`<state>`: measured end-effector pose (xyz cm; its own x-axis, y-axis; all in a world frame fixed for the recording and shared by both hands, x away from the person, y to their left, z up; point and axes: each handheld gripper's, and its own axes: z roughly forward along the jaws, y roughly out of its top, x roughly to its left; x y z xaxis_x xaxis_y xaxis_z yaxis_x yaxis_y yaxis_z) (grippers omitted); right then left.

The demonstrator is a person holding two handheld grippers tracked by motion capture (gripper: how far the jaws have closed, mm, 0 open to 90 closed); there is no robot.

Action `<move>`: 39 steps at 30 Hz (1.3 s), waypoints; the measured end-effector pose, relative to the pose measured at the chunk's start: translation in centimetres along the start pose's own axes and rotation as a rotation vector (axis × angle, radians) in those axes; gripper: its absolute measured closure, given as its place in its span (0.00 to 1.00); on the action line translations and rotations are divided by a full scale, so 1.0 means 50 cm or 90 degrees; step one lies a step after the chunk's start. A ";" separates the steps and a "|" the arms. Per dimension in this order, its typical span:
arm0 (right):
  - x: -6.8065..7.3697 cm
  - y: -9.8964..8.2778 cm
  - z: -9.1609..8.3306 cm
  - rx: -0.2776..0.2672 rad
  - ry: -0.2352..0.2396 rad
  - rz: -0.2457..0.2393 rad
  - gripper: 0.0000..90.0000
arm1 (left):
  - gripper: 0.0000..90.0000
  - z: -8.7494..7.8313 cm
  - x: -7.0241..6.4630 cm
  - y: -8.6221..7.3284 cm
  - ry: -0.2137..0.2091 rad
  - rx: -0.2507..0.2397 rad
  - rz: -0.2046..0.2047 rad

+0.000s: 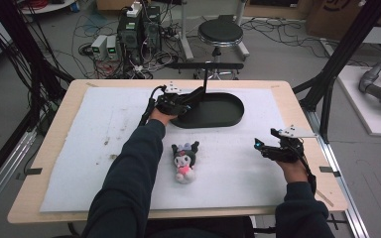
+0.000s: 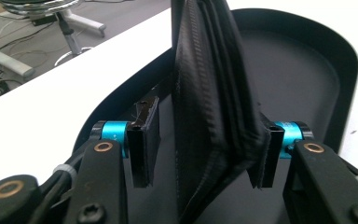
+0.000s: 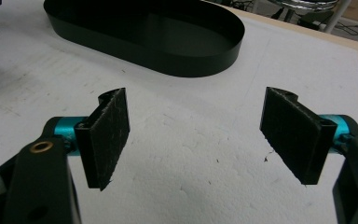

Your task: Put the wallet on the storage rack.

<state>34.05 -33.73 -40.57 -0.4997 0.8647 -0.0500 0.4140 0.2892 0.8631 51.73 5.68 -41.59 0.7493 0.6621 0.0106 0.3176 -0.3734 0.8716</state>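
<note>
Two pads of my left gripper (image 2: 205, 140) stand half open around the black folded wallet (image 2: 214, 93), upright over the tray (image 2: 349, 60) at the table's 12 o'clock. Light, floppy, ribbed: I judge pinching across its fold safest. My right gripper (image 3: 205, 135) gapes empty at 4 o'clock.

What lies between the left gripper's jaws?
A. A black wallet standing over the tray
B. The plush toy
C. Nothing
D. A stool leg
A: in the left gripper view a black wallet stands on end between the jaws of the left gripper, over the black tray; the plush toy lies apart on the mat.
</note>
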 end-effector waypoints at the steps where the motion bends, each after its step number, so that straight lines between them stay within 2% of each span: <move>1: 0.000 0.000 0.000 0.000 0.000 0.000 0.27 | 0.57 -0.001 -0.002 0.002 -0.002 -0.001 0.002; 6: 0.001 0.000 -0.001 0.000 0.000 -0.004 0.27 | 0.58 -0.005 -0.018 0.006 -0.022 -0.008 0.000; 8: 0.001 0.000 -0.001 0.000 0.000 -0.002 0.27 | 0.57 -0.003 -0.025 0.005 -0.028 0.000 0.006; 15: 0.002 0.000 -0.001 0.000 -0.001 -0.002 0.27 | 0.57 0.008 -0.031 0.002 -0.007 0.019 0.007; 17: 0.001 0.000 0.000 0.000 -0.001 -0.001 0.27 | 0.62 0.010 -0.030 -0.001 -0.002 0.026 0.012; 20: 0.002 0.000 0.000 0.003 0.000 -0.001 0.27 | 0.79 0.010 -0.029 -0.002 0.014 0.028 0.032; 21: 0.002 0.000 0.001 0.003 0.000 -0.001 0.27 | 0.82 0.009 -0.028 0.000 0.025 0.028 0.047; 22: 0.002 0.000 0.001 0.002 -0.001 -0.001 0.27 | 0.85 0.007 -0.026 0.001 0.035 0.027 0.050; 23: 0.002 0.000 0.001 0.002 -0.001 -0.001 0.27 | 0.86 0.006 -0.025 0.001 0.042 0.026 0.052; 26: 0.000 -0.001 0.001 0.002 0.000 -0.003 0.27 | 0.86 0.005 -0.026 0.001 0.075 0.029 0.083; 29: -0.001 -0.002 0.001 0.004 0.001 -0.001 0.27 | 0.86 0.002 -0.019 0.002 0.101 0.022 0.094; 32: -0.001 -0.002 0.002 0.004 0.001 0.000 0.27 | 0.86 0.003 -0.015 0.000 0.104 0.017 0.096; 34: -0.002 -0.003 0.002 0.004 0.001 -0.001 0.27 | 0.86 0.007 -0.012 -0.005 0.098 0.022 0.086; 36: -0.002 -0.003 0.004 0.006 0.001 0.001 0.27 | 0.80 0.011 -0.010 -0.007 0.093 0.016 0.060; 39: -0.002 -0.003 0.004 0.005 0.002 -0.002 0.27 | 0.59 0.016 -0.008 -0.009 0.086 0.020 0.012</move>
<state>34.19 -33.81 -40.80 -0.5033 0.8626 -0.0516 0.4186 0.2956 0.8587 51.73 5.06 -42.37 0.6715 0.7350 0.0944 0.3233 -0.4052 0.8552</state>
